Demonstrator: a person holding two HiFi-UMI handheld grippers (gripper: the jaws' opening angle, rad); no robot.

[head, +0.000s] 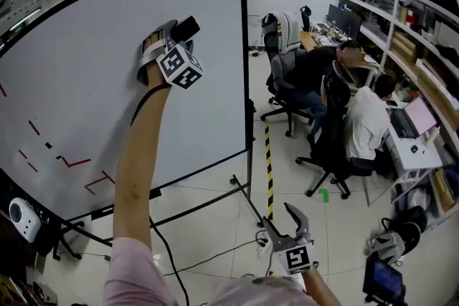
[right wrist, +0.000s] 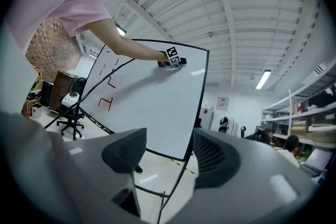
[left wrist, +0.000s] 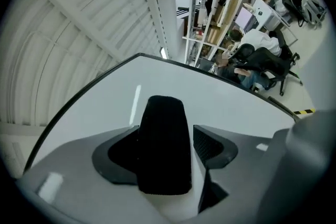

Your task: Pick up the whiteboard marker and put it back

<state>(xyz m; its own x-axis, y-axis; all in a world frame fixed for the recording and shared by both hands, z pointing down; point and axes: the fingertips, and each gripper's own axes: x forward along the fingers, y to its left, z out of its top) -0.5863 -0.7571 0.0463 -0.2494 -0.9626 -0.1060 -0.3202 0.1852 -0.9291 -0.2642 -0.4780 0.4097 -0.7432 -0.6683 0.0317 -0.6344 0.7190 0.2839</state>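
My left gripper (head: 172,31) is raised against the upper part of the whiteboard (head: 86,68). A stubby black whiteboard marker (left wrist: 164,144) stands between its jaws, lying against the left pad, while a thin gap shows at the right pad (left wrist: 212,143). The jaws stand open around it. In the head view the marker (head: 185,29) sticks out past the fingertips on the board's face. My right gripper (head: 287,220) hangs low over the floor, open with nothing between its fingers. From the right gripper view the left gripper (right wrist: 171,59) shows small on the board.
The whiteboard carries red marks (head: 86,179) at lower left and stands on a wheeled frame (head: 247,201). Seated people (head: 362,122) and office chairs (head: 280,75) fill the right side by desks and shelves (head: 416,46). Yellow-black tape (head: 269,161) and a cable (head: 168,254) cross the floor.
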